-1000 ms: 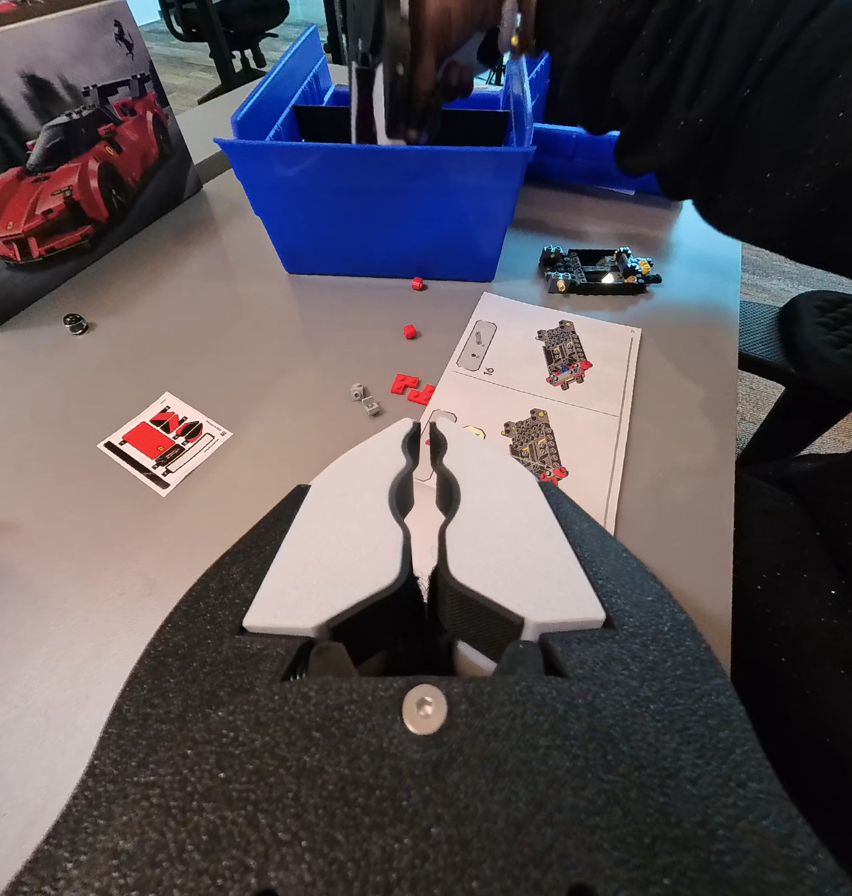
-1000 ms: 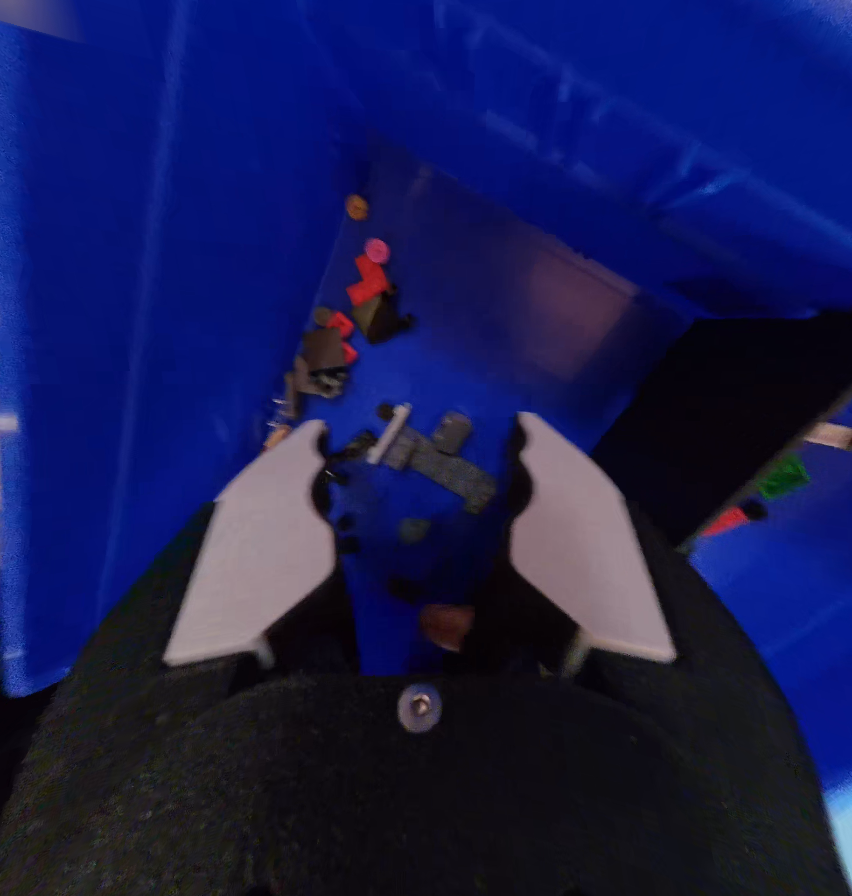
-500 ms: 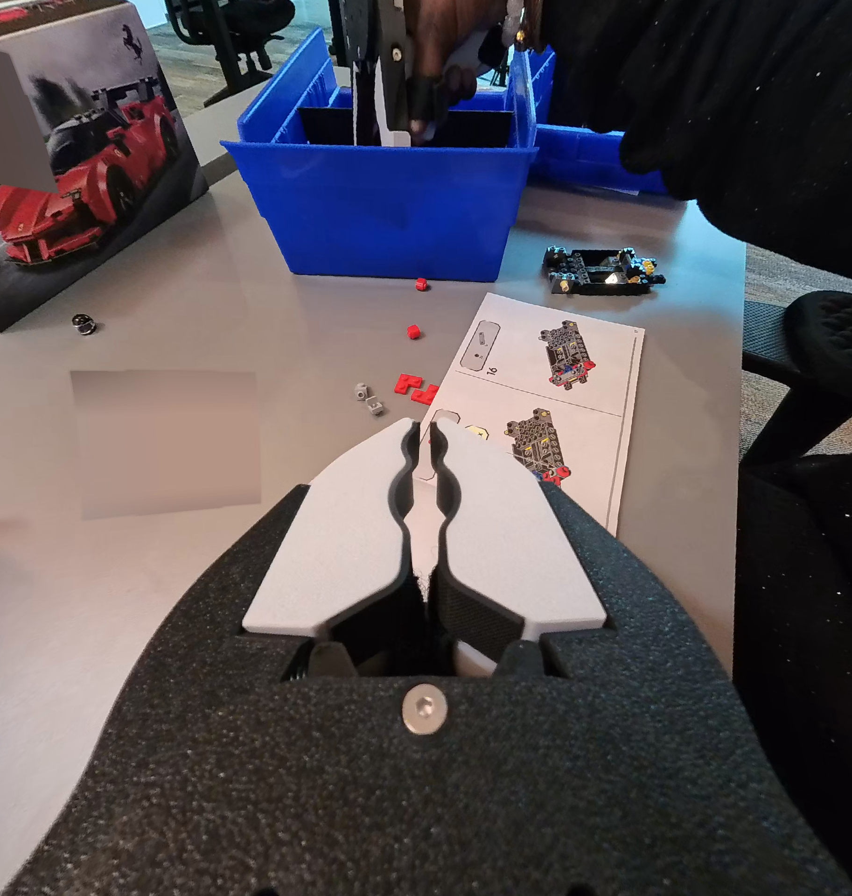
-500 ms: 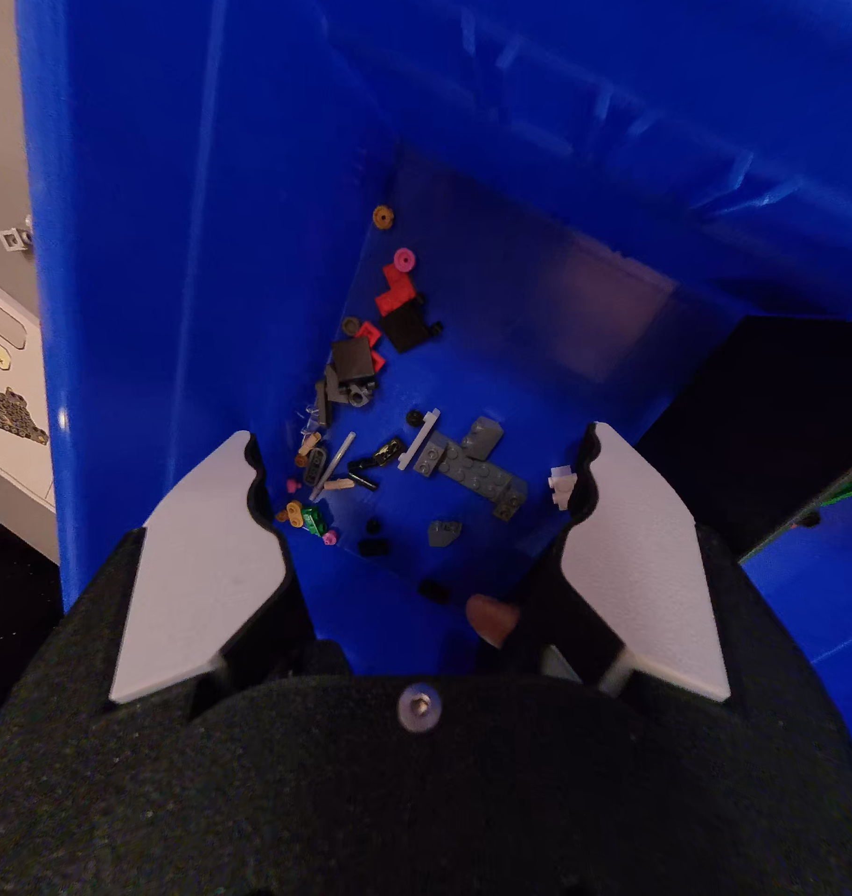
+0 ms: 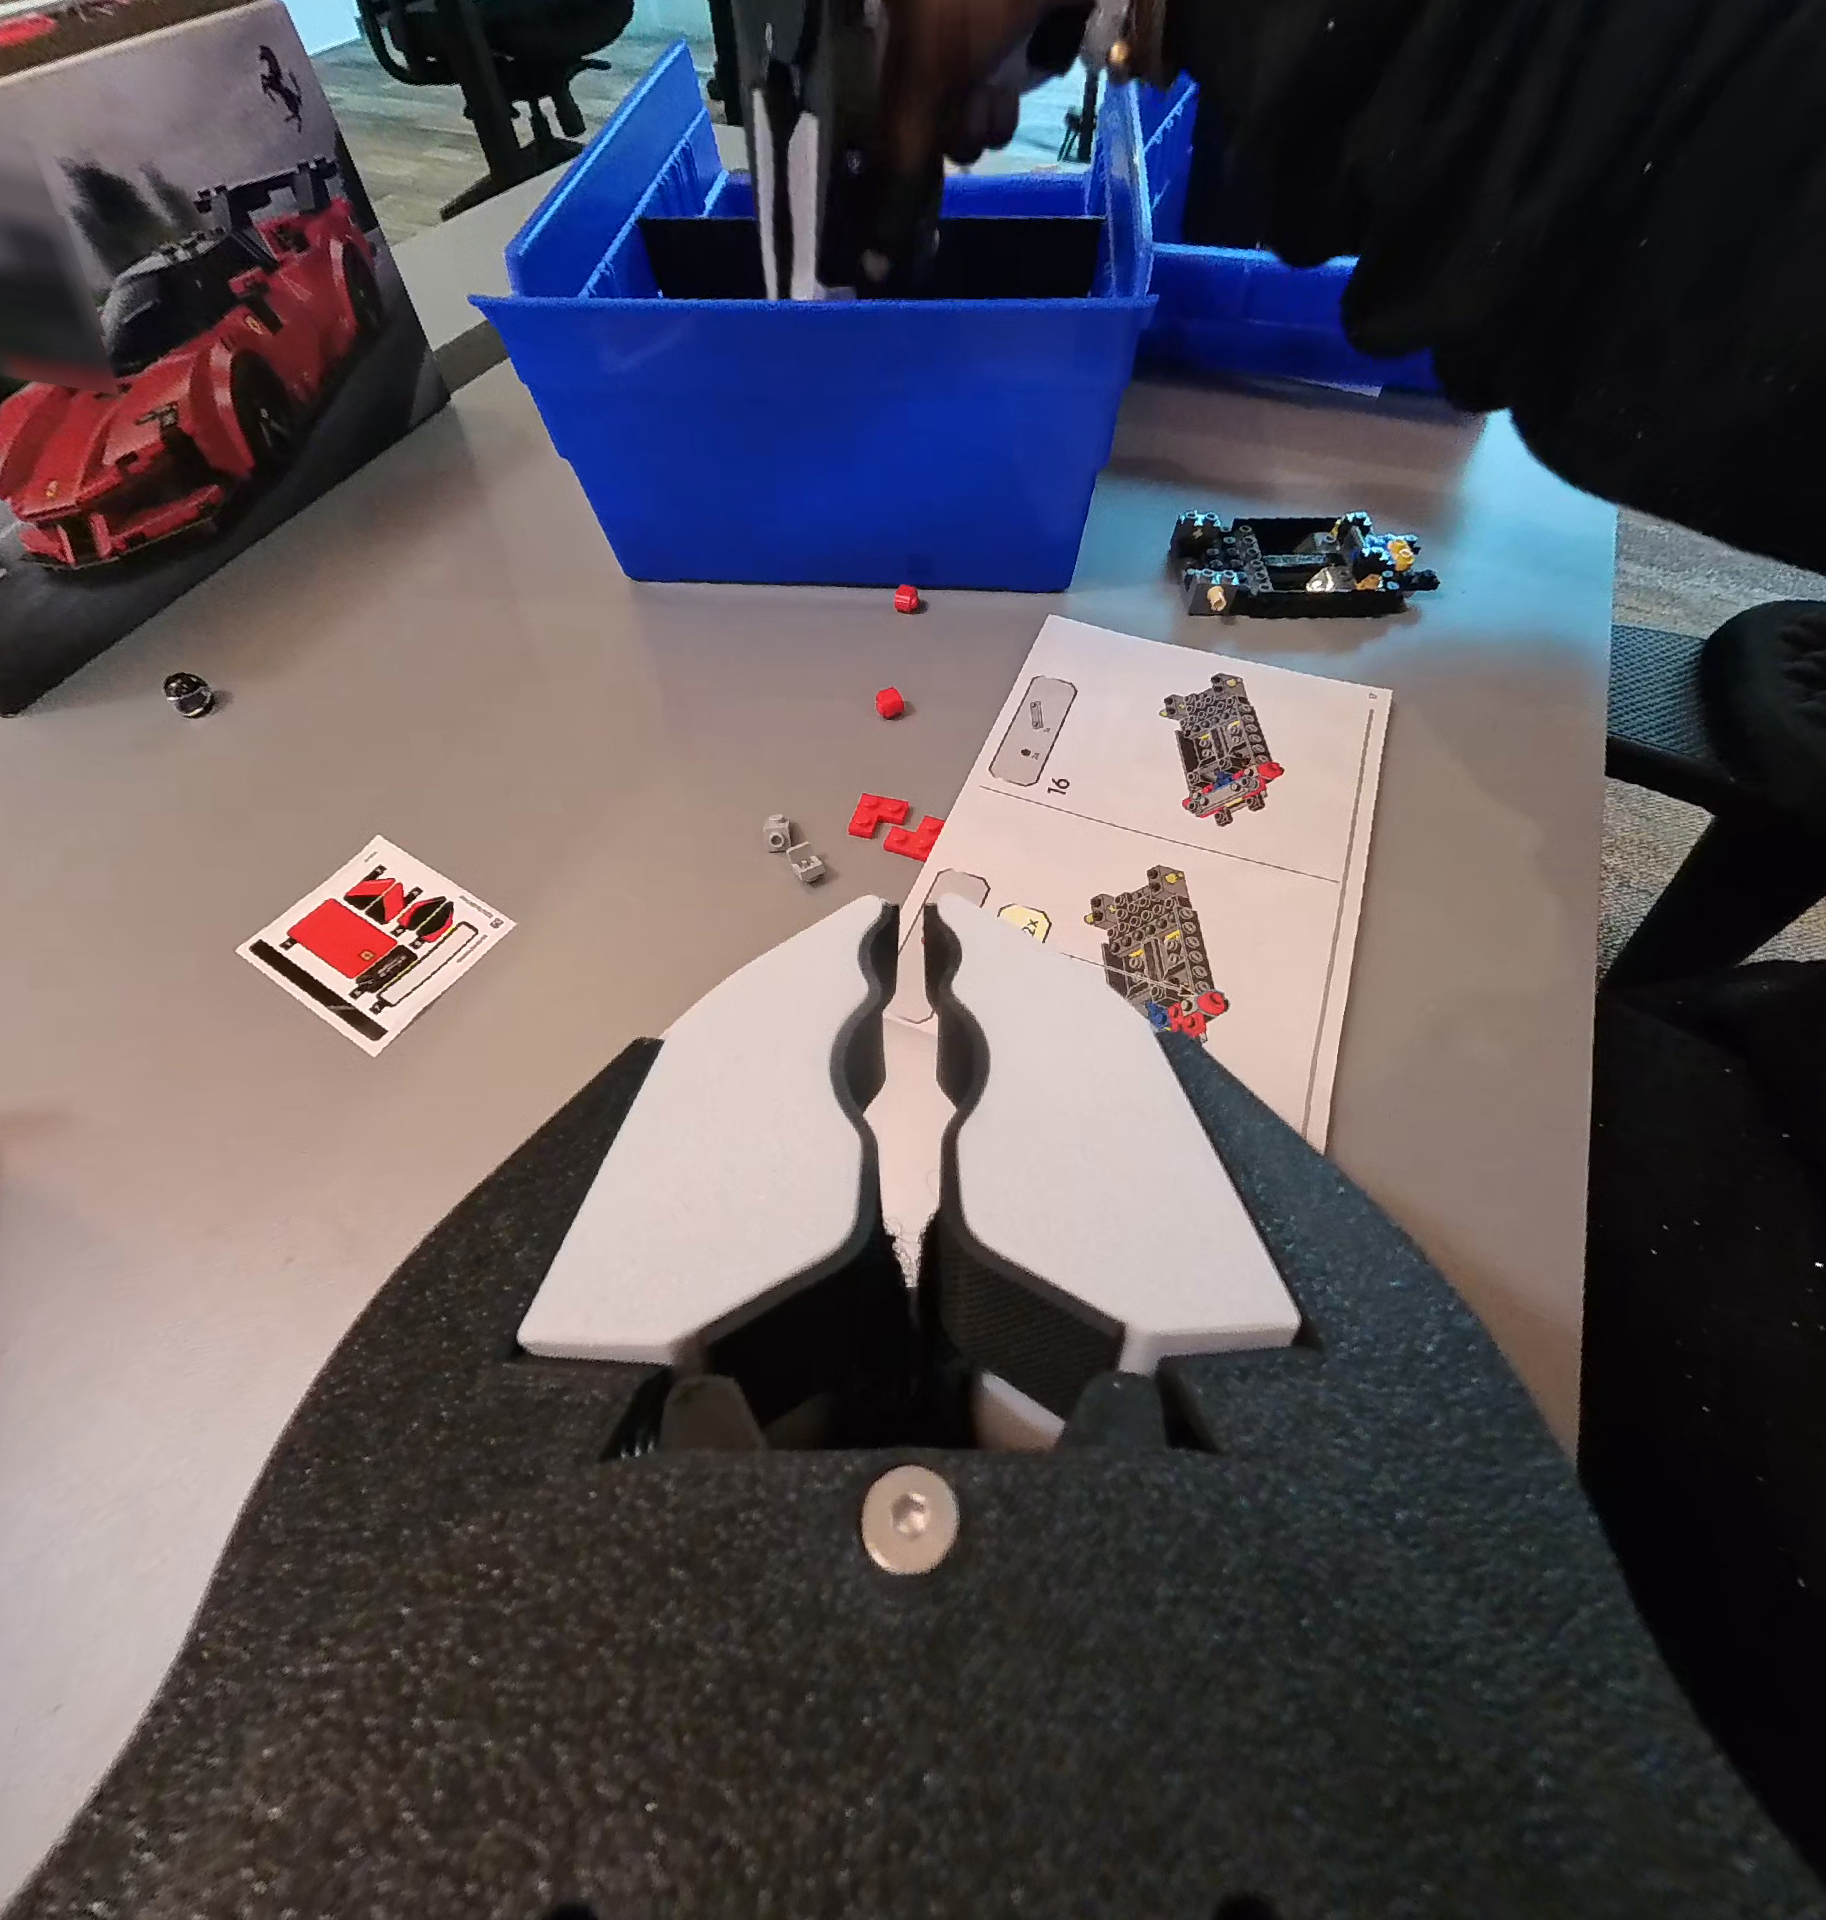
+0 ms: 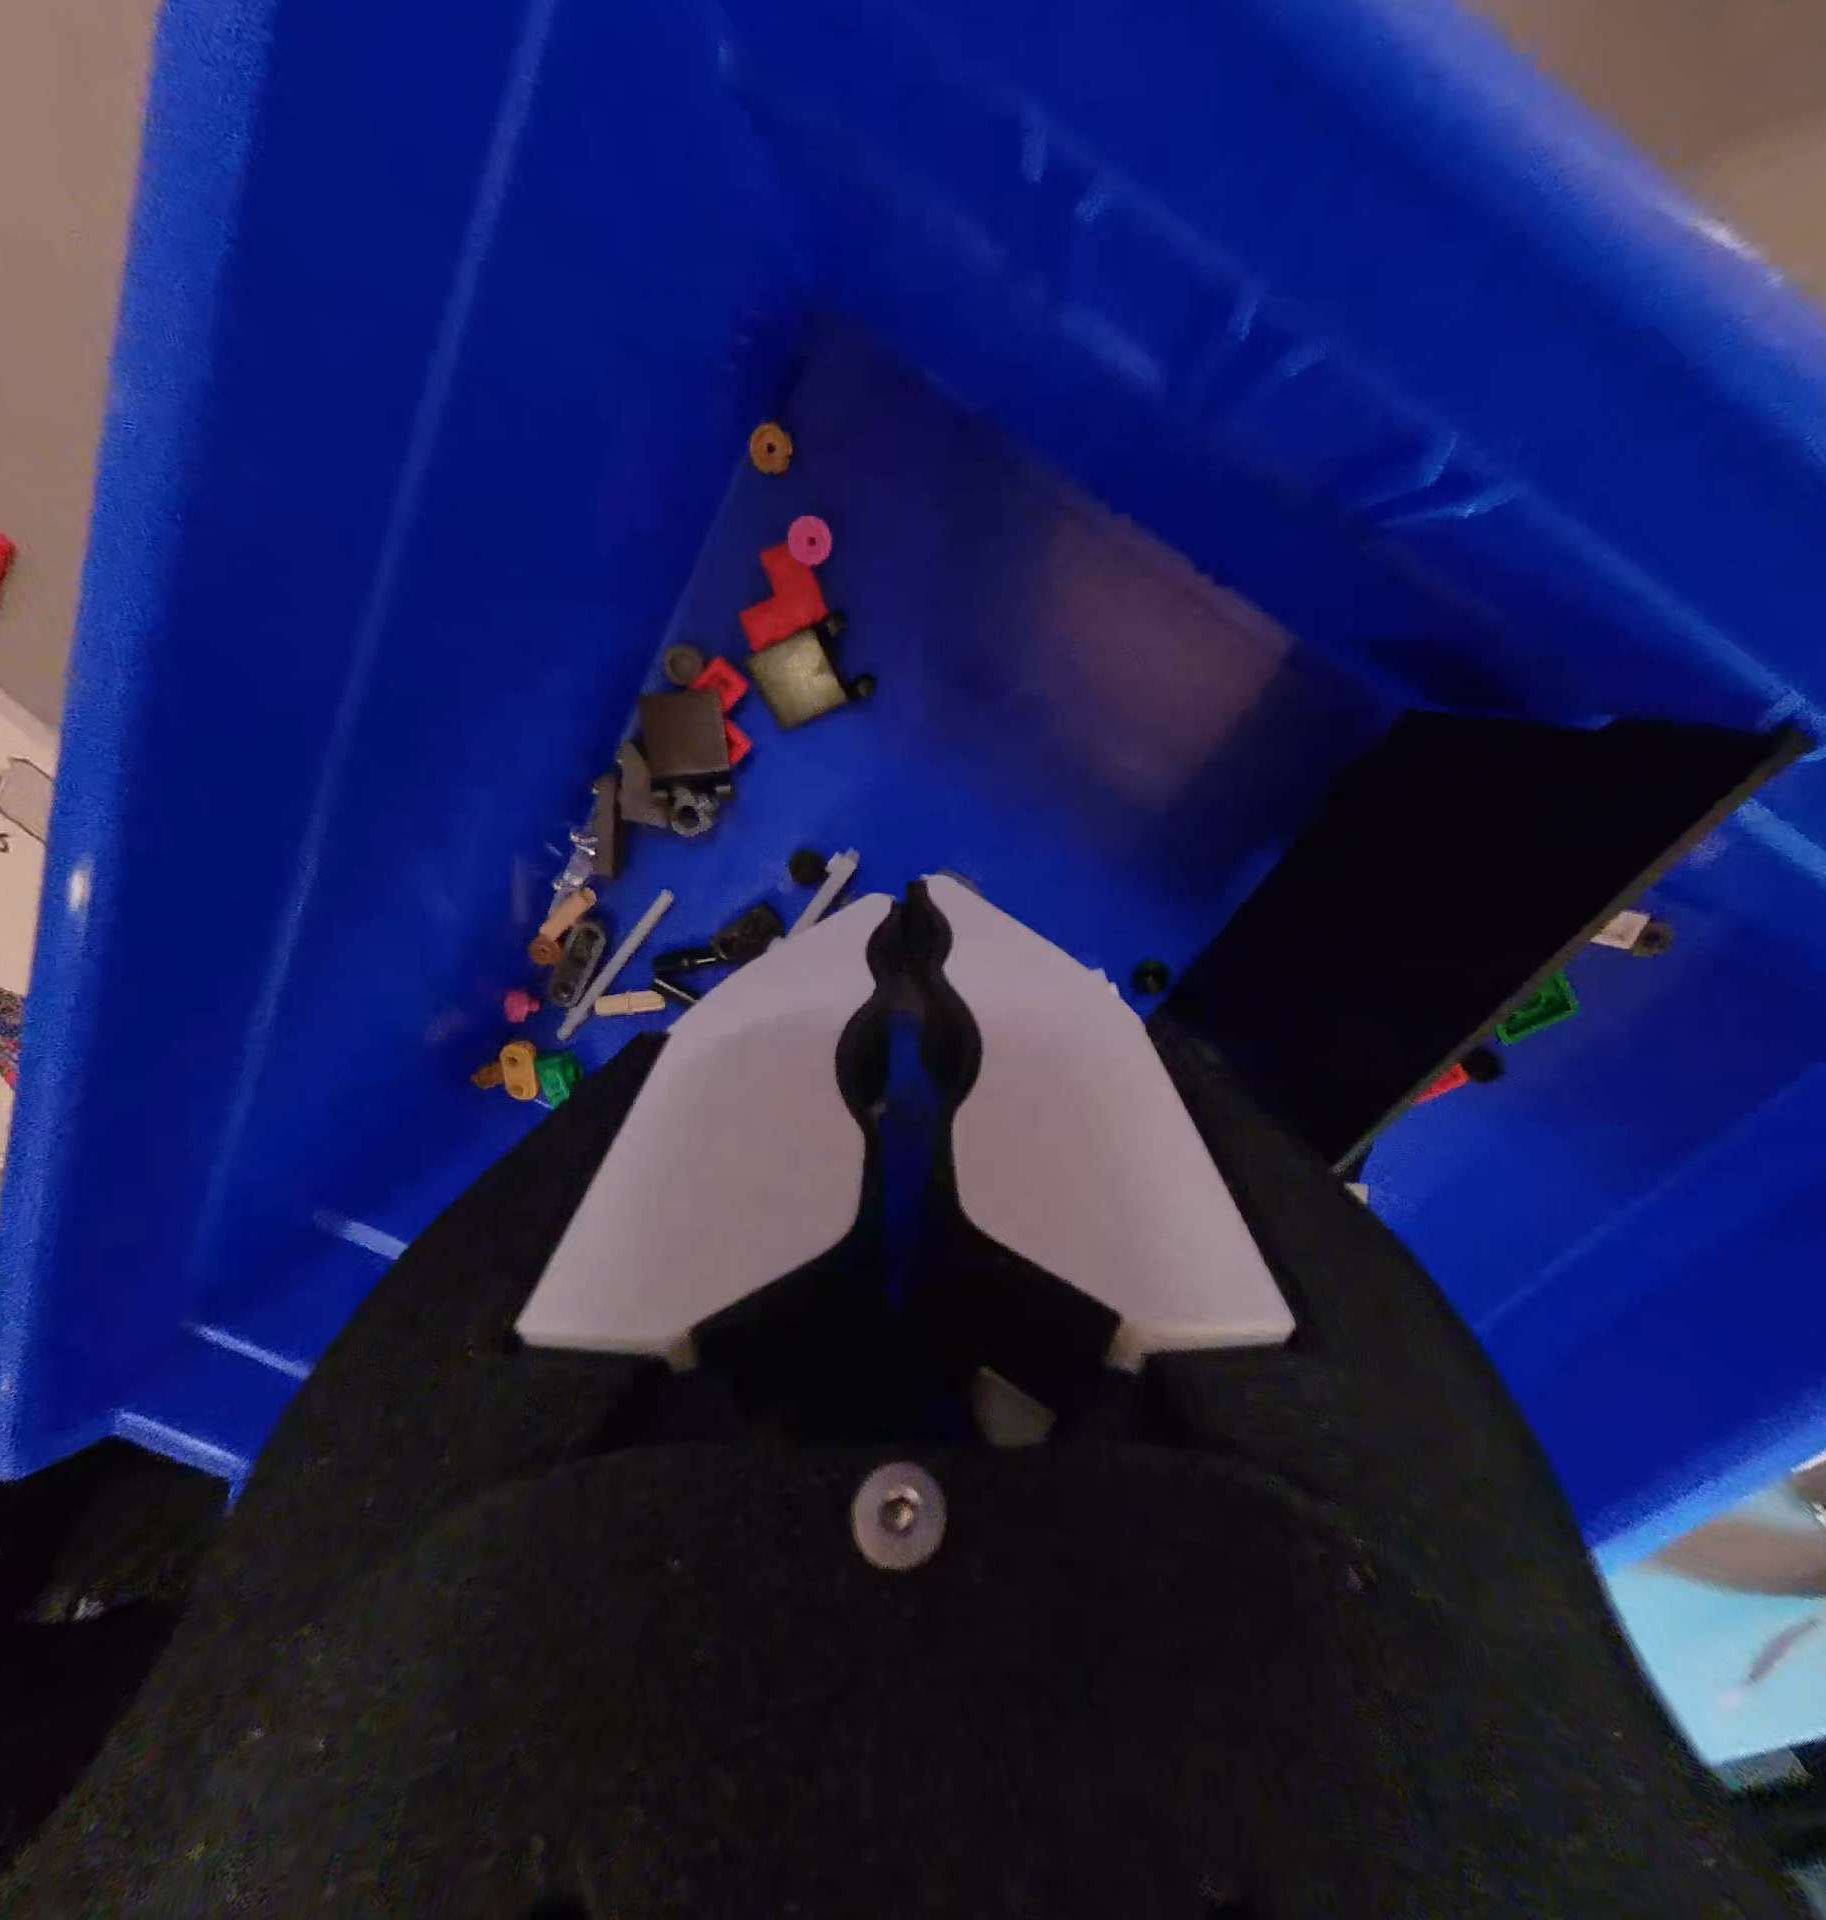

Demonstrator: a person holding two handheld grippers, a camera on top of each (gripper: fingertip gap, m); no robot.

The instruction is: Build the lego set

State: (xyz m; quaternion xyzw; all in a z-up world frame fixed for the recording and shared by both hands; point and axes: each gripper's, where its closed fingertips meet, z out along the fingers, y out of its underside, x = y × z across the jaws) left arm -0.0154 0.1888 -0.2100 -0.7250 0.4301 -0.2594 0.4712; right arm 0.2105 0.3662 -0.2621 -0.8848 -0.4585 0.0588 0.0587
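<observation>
My left gripper [image 5: 909, 914] is shut and empty, low over the near edge of the instruction sheet [image 5: 1127, 831]. A black partly built chassis [image 5: 1293, 566] lies beyond the sheet. Two red corner plates [image 5: 893, 821], two small grey pieces [image 5: 793, 847] and two red studs [image 5: 888, 703] lie on the table. My right gripper [image 6: 914, 899] is shut, pointing down inside the blue bin [image 6: 369, 623] among several loose pieces [image 6: 680, 748]. Its fingers hide the bin floor beneath them, so I cannot see whether it grips a piece. It also shows in the left wrist view [image 5: 815, 208].
The set's box [image 5: 161, 343] stands at the back left, with a small dark piece [image 5: 187, 693] before it. A sticker sheet [image 5: 374, 940] lies at the left. A black divider [image 6: 1460, 914] splits the bin. A second blue bin [image 5: 1252, 312] sits behind; a black chair [image 5: 1771, 727] is at the right. My hands' fingertips stand some 30 cm from each other.
My right gripper has gone from wide open to shut inside the bin, and now covers the grey plates that showed between its fingers. My left gripper has stayed in place.
</observation>
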